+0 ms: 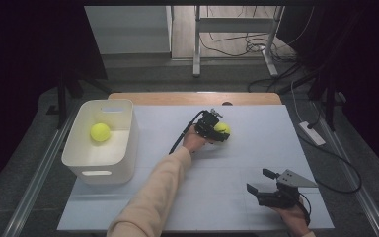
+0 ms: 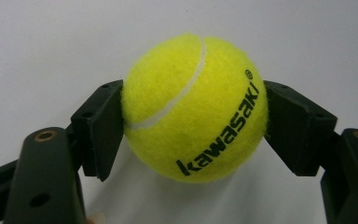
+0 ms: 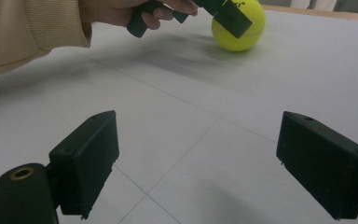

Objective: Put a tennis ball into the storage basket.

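We have the left gripper (image 1: 216,129) clamped on the ball (image 2: 195,108); the bin (image 1: 126,143) lies to its left. The right gripper (image 1: 262,186) rests open.

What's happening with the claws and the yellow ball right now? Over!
Left claw shut on tennis ball, ball on table. Right claw open, empty, near table's front edge. Second ball in white bin. Nothing in the way.

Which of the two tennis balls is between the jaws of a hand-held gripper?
The tennis ball on the table, clamped by the left hand-held gripper; the other ball lies in the white bin.
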Action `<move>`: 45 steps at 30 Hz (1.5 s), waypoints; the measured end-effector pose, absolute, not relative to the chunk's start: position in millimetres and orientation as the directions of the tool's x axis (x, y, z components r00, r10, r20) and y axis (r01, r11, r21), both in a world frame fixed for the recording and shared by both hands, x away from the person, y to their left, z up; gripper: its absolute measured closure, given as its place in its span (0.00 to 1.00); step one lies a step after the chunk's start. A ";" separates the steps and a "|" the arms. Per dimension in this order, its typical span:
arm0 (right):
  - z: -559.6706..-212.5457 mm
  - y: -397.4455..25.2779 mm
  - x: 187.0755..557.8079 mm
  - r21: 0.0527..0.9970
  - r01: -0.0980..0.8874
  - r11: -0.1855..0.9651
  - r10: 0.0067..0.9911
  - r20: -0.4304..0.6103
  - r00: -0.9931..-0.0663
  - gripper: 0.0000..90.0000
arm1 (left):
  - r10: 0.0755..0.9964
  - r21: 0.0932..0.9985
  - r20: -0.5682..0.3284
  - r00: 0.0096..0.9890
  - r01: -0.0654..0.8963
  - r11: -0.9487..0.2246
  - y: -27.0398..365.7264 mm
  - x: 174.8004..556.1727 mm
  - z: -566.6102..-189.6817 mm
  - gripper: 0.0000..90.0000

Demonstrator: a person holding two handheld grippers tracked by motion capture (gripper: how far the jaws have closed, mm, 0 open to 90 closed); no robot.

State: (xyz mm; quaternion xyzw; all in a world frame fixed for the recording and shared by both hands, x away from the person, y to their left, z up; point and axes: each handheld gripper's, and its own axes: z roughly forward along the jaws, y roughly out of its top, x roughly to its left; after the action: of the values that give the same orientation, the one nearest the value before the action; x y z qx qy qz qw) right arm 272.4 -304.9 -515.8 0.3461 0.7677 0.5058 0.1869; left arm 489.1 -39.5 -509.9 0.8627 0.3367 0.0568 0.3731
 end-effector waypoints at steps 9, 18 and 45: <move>-515.8 -305.4 272.3 0.906 0.342 0.248 0.721 0.062 -0.690 0.14 | 0.618 0.681 -0.155 0.771 0.536 -0.499 -34.1 485.9 -501.9 0.30; -515.9 -305.4 271.9 0.906 0.341 0.250 0.722 0.060 -0.689 0.14 | 0.611 0.706 -0.136 0.780 0.509 -0.493 -23.2 473.2 -487.9 0.30; -516.7 -303.3 270.6 0.903 0.338 0.265 0.720 0.047 -0.692 0.14 | 0.634 0.763 -0.109 0.766 0.473 -0.440 24.5 436.8 -459.2 0.30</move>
State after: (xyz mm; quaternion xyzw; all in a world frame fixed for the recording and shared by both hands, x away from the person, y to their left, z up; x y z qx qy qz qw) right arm 270.6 -303.3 -516.7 0.3425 0.7721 0.5001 0.1911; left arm 436.8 24.5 -459.2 0.8431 0.3283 0.0970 0.4147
